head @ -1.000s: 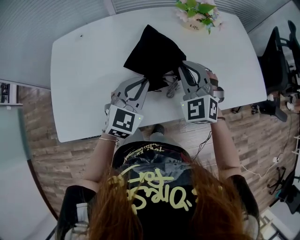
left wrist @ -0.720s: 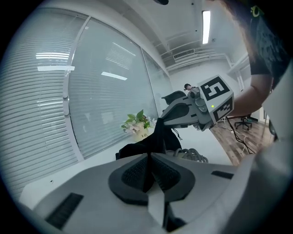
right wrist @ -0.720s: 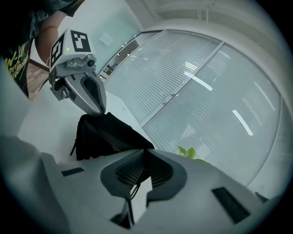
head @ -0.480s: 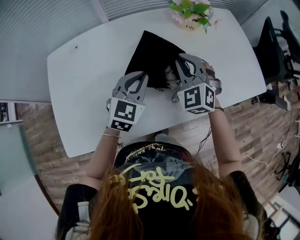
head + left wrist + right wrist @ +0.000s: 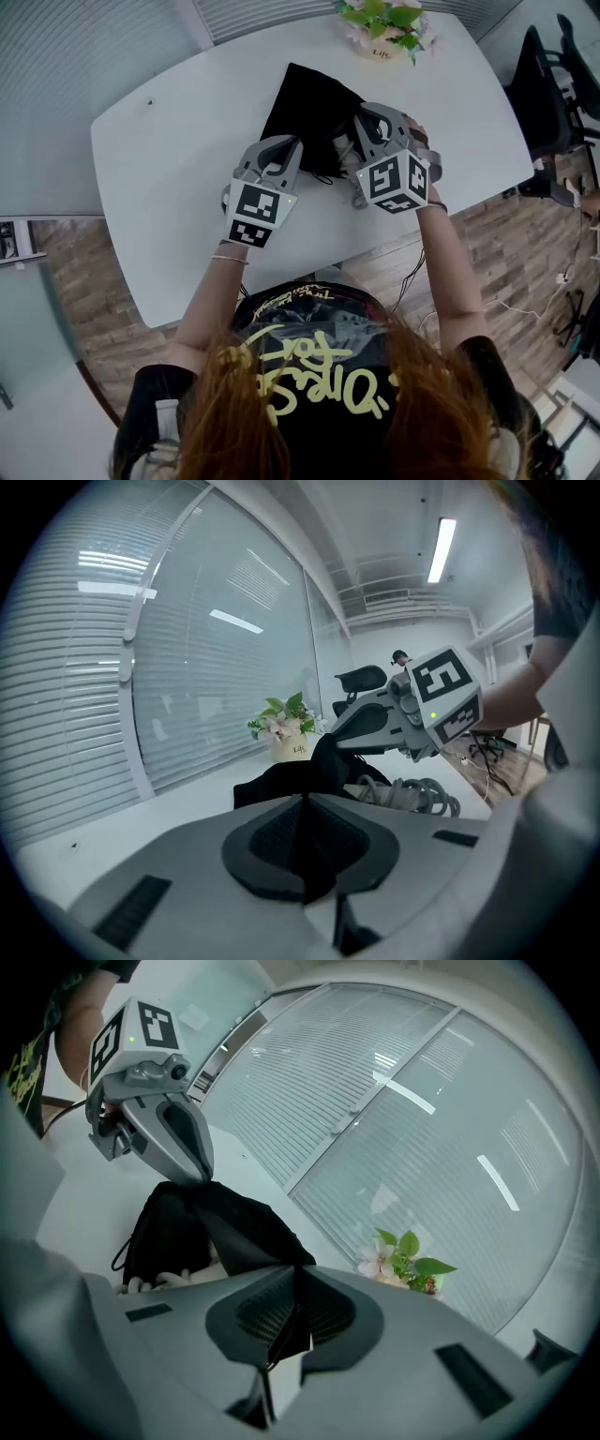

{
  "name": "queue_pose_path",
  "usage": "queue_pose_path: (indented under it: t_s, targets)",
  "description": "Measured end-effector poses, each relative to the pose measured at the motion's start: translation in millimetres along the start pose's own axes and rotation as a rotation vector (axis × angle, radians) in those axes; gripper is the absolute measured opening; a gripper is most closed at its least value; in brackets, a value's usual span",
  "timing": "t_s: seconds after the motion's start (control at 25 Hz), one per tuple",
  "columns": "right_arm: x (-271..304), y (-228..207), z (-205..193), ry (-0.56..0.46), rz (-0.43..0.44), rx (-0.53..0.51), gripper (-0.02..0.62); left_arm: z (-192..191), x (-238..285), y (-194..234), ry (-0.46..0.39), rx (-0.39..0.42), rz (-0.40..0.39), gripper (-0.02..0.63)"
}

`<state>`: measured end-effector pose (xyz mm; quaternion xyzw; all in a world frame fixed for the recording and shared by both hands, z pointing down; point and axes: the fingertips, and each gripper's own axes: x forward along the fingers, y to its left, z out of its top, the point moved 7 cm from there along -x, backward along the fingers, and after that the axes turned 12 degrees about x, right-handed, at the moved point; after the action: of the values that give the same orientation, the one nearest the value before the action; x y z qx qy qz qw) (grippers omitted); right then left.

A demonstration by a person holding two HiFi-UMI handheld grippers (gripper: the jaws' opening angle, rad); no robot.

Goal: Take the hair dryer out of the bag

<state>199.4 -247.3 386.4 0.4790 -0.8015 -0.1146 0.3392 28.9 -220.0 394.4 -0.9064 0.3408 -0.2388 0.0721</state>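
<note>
A white desk (image 5: 169, 159) with rounded corners stands on a wood-plank floor (image 5: 112, 272). At its far edge sits a small pale flower pot (image 5: 380, 23) with pink blossoms and green leaves; print on the pot is too small to read. A tiny dark speck (image 5: 150, 101) lies on the bare desk top, well apart from the pot. Behind the desk runs a curved glass wall with horizontal blinds (image 5: 187, 667), and a long ceiling light (image 5: 441, 550) glows overhead. Black office chairs (image 5: 544, 94) stand beyond the desk's right end. A white cable (image 5: 525, 314) trails across the floor near them.
</note>
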Motion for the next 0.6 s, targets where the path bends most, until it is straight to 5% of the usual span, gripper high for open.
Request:
queue_pose_path:
  t_s: [0.32,0.6]
  targets:
    - [17,-1,-10,0.050,0.032,0.113,0.025,-10,16,5,0.021,0.041,-0.041,0.014]
    - [7,-12,-11,-0.030,0.083,0.315,0.028,-10,21,5,0.008,0.081,-0.054,0.012]
